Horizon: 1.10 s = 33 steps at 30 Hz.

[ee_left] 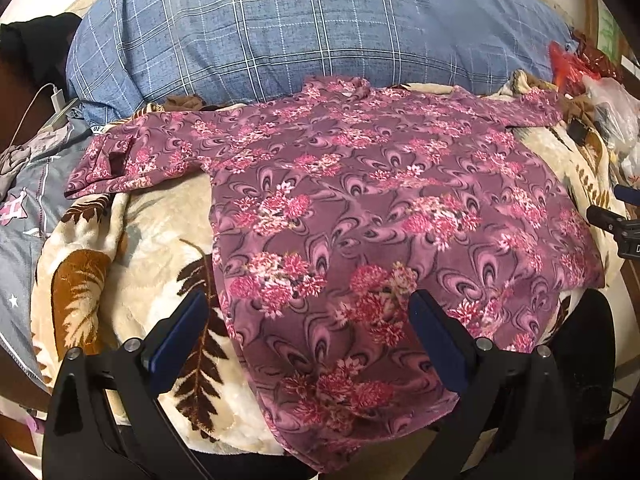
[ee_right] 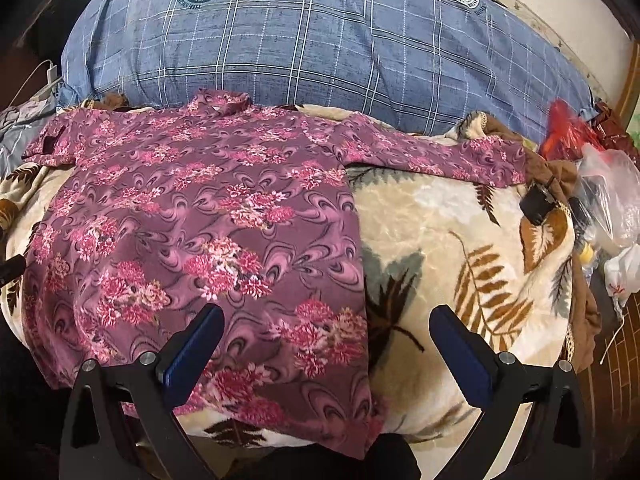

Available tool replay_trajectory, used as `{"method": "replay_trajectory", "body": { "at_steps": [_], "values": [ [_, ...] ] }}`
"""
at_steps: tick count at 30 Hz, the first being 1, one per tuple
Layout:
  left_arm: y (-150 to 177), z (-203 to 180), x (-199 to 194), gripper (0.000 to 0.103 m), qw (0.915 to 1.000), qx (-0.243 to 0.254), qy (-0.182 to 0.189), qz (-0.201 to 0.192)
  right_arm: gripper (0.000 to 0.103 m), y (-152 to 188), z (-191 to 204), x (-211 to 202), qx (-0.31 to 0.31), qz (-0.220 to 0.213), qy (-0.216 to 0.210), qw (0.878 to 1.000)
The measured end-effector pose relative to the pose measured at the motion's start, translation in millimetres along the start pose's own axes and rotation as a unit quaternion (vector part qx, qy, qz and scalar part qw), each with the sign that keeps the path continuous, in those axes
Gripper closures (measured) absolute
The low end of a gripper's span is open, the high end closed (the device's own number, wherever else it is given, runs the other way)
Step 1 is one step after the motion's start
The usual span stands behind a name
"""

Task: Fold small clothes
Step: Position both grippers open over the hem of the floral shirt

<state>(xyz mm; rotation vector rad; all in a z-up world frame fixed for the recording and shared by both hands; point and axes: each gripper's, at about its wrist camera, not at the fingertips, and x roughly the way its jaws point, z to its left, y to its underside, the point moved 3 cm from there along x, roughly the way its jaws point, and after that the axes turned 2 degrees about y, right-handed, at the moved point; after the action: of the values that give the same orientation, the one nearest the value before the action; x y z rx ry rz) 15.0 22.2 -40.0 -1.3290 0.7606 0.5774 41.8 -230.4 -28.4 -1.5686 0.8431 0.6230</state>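
Near the hem, both grippers, left (ee_left: 308,316) and right (ee_right: 326,330), hover with fingers spread wide, holding nothing; a clean fold likely wants each pinching one hem corner evenly. Beyond them the purple floral short-sleeved shirt (ee_left: 360,208) lies flat on the cream leaf-patterned blanket (ee_right: 460,240), collar farthest

Left gripper (ee_left: 308,312) and right gripper (ee_right: 326,326) showing matte black angular arms, dark blue finger pads (ee_left: 180,336), round silver screws (ee_right: 147,358) near each pivot
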Motion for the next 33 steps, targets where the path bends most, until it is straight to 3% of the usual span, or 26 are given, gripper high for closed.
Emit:
{"method": "replay_trajectory", "body": {
  "at_steps": [33],
  "values": [
    [3.7, 1.7, 3.8, 0.002, 0.9997, -0.015, 0.012, 0.016, 0.0, 3.7, -4.3, 5.0, 0.011, -0.002, -0.006, 1.0]
  ]
}}
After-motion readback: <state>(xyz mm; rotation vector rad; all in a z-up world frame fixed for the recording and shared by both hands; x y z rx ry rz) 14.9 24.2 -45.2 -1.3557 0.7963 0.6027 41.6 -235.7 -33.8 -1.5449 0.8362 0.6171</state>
